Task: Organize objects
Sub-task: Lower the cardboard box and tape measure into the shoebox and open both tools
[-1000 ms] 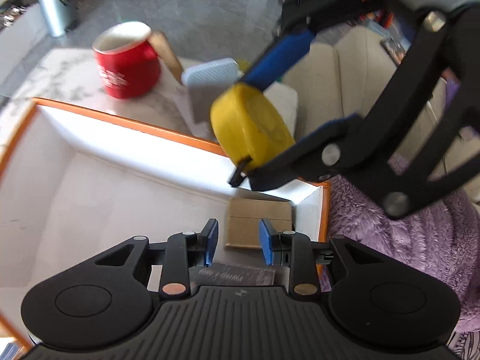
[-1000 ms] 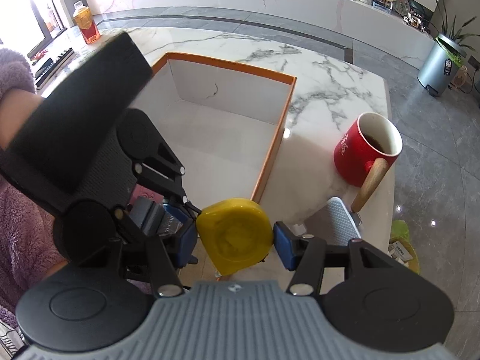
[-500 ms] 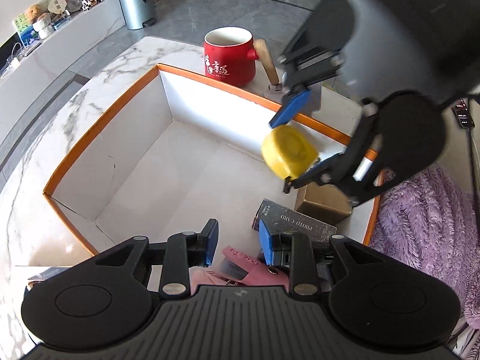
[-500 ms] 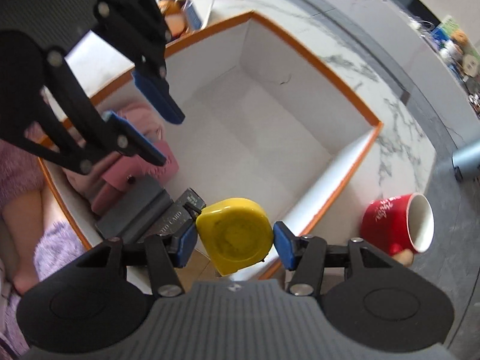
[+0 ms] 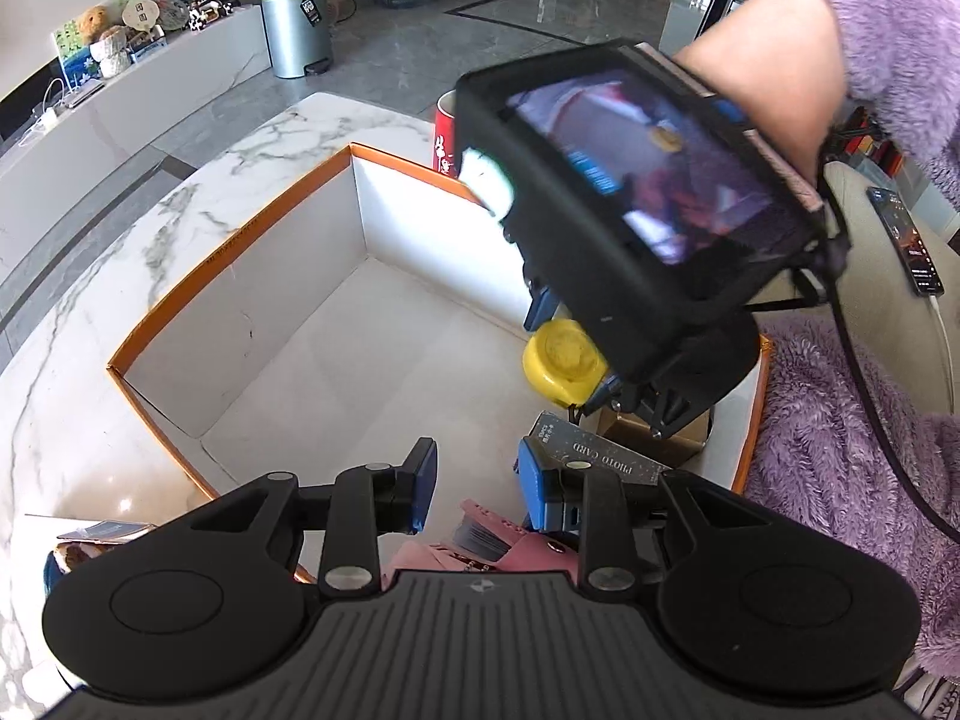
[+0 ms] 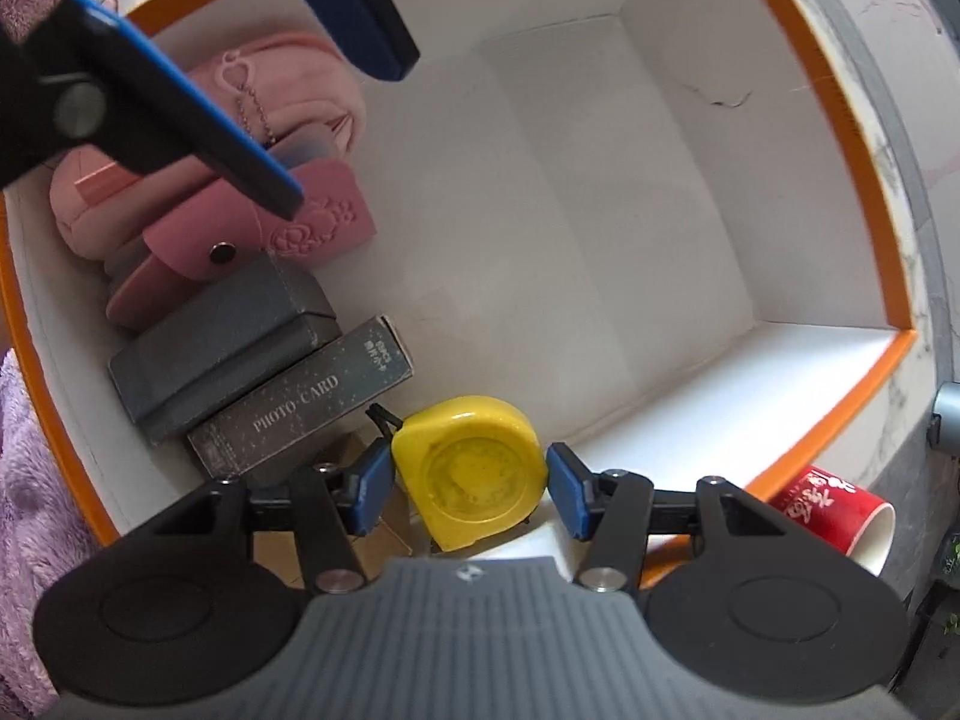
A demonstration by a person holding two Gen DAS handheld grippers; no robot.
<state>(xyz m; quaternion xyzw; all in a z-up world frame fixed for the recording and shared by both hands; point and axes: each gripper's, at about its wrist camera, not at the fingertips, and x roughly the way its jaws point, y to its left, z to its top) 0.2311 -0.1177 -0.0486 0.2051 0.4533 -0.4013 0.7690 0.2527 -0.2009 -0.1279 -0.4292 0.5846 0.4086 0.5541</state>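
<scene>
The right gripper (image 6: 468,483) pinches one yellow tape measure (image 6: 471,471) low inside the orange-rimmed box (image 6: 840,114), beside two dark card boxes (image 6: 300,402) and two pink pouches (image 6: 252,222). The left gripper (image 5: 474,483) hangs spread, holding nothing. One red mug (image 6: 840,510) stands outside.

We see the yellow tape measure (image 6: 471,468) flat face up, low in the orange-rimmed white box (image 6: 840,108), beside the grey photo card box (image 6: 300,402) and pink pouches (image 6: 240,222).
</scene>
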